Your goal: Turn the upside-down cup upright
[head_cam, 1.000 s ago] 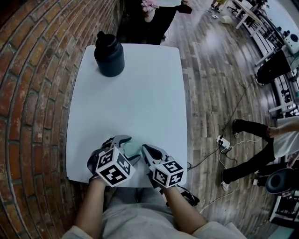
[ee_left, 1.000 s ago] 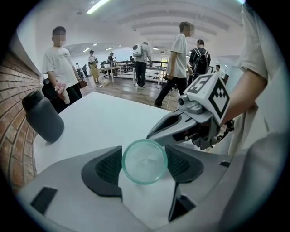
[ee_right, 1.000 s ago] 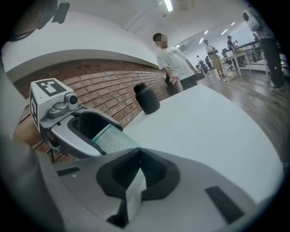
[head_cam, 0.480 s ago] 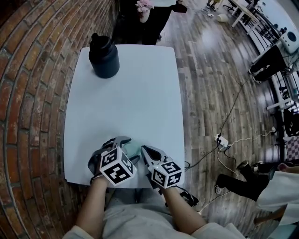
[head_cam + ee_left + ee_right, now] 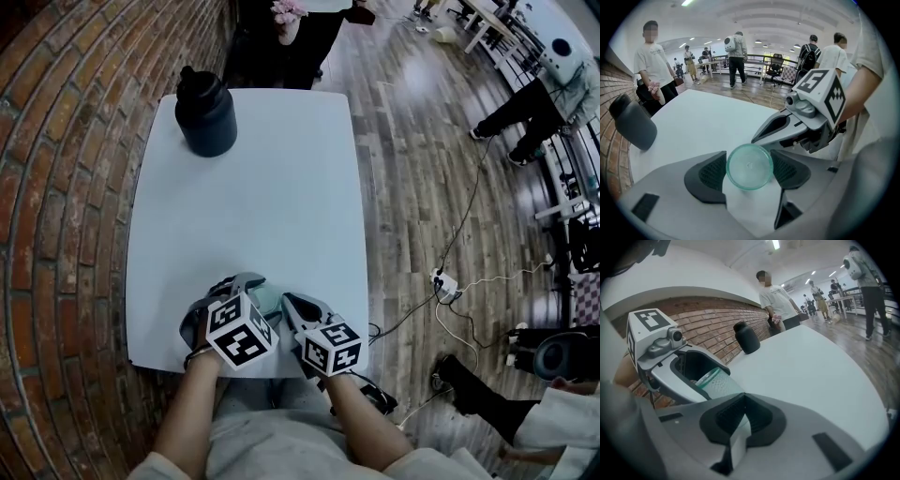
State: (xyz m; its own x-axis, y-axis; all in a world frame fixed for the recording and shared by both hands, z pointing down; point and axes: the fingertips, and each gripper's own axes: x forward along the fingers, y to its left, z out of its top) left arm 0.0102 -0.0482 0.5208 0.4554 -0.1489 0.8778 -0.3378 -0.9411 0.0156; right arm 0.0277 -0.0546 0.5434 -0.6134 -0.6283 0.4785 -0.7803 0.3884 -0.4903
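The cup (image 5: 749,166) stands base-up near the bench's (image 5: 262,187) front edge, clasped between the wide-set jaws of the left hand-held gripper (image 5: 749,174), while the right hand-held gripper (image 5: 743,404) sits closed and empty beside it, so the turn upright is not yet done.

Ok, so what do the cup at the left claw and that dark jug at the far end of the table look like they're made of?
Cup: probably translucent plastic with a pale green tint and a slightly frosted look. Light shows through its flat end, and there seems to be a small moulding mark at the centre.
Jug: opaque, with a matte dark finish and only soft highlights. It could be coated metal or plastic; the look doesn't settle which.
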